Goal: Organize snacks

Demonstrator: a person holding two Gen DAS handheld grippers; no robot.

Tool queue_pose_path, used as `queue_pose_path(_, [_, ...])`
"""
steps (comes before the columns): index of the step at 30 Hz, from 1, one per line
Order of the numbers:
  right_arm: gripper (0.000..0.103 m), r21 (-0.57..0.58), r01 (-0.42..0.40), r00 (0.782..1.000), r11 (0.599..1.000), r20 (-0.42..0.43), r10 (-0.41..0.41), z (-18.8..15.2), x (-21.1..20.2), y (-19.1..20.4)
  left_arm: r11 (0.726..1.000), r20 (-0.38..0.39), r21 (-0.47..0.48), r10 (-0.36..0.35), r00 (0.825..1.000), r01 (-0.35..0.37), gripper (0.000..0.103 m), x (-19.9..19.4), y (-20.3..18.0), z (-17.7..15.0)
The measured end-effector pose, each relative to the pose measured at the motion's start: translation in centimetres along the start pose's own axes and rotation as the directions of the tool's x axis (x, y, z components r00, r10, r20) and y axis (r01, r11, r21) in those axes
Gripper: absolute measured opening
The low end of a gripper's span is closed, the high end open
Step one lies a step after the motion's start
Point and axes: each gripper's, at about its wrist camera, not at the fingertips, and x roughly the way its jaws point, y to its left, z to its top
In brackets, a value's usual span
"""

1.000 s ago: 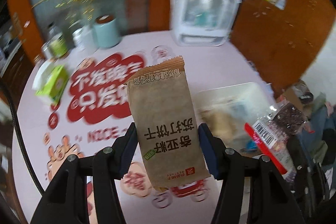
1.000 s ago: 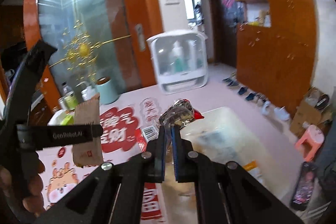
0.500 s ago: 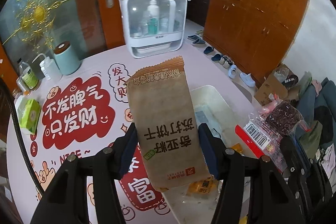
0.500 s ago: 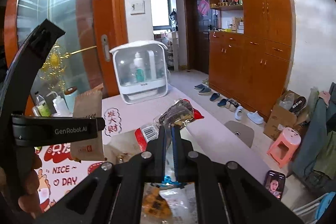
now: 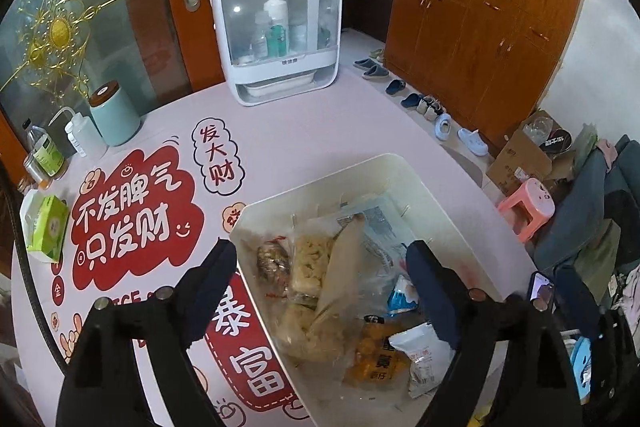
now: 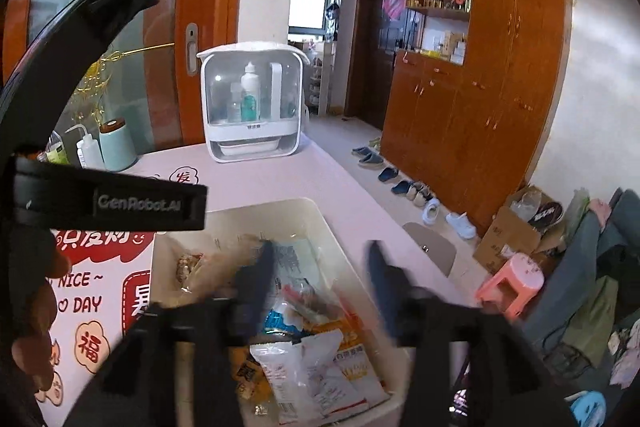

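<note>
L gripper (image 5: pixel 322 267): jaws opening, spread wide, nothing pinched between the pads; hangs over the bin, pointing down into it.
R gripper (image 6: pixel 320 267): jaws opening too, blurred w/ motion; no packet clamped; also above the bin, nearer its right side.
L gripper seen from R cam: black body w/ "GenRobot.AI" lettering fills the left edge; fingers (image 6: pixel 30 355) of the person's hand wrapped round its handle.
Brown packet (image 5: pixel 340 283): tan snack pack lying loose & tilted in the bin, on top of other packs, below & between the L jaws, touching neither.
Bin (image 5: pixel 372 167): white plastic tub on the table, near its right edge; holds the snacks.
Bin contents: clear bag of pale puffed pieces (image 5: pixel 310 263) beside the brown packet; dark nutty bar (image 5: pixel 274 265) at left; yellow/orange packs (image 5: pixel 376 355) nearer the cam; white sachet (image 5: pixel 424 355) at front right; blue-white wrapper (image 5: pixel 402 297).
Table (image 5: pixel 320 131): pinkish cover w/ big red cartoon print & white Chinese characters, left of the bin.
Far end of table: white cabinet-style organizer (image 5: pixel 278 31) w/ clear door, bottles inside.
Left edge of table: teal canister (image 5: pixel 114 115) w/ brown lid, squeeze bottle (image 5: pixel 82 135) just beside it, green tissue pack (image 5: pixel 46 229) nearer.
Floor, right: row of slippers (image 5: pixel 400 95) along wooden cupboards, pink stool (image 5: pixel 528 205), cardboard box (image 5: pixel 524 151).
</note>
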Motion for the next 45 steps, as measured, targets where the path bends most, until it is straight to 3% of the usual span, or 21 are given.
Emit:
queue_pose_path(4, [0.063,-0.028,0.002,1.0,1.0,0.031,-0.001,0.1,-0.6,0.4,1.0,-0.004,-0.015,-0.007,1.0,0.007,0.088,-0.2,0.0,-0.1])
queue_pose_path(19, [0.063,-0.062,-0.119,0.993,0.991,-0.002,0.119,-0.3,-1.7,2.5,0.988,0.034,-0.151,0.027,0.999,-0.022,0.089,-4.3,4.8,-3.6])
queue_pose_path(22, [0.063,-0.078,-0.158,0.987,0.984,-0.014,0.157,-0.4,-2.2,3.4,0.982,0.039,-0.183,0.045,0.998,-0.037,0.096,-5.4,6.1,-4.9])
queue_pose_path(39, [0.064,-0.043,-0.289,0.954,0.956,-0.103,0.283,0.8,-4.1,5.5,0.961,0.046,-0.237,0.156,0.987,-0.141,0.096,-11.7,10.9,-12.0])
queue_pose_path(45, [0.064,-0.043,-0.326,0.933,0.944,-0.174,0.314,0.8,-5.1,7.8,0.944,0.056,-0.281,0.194,0.979,-0.171,0.096,-13.9,12.8,-13.6])
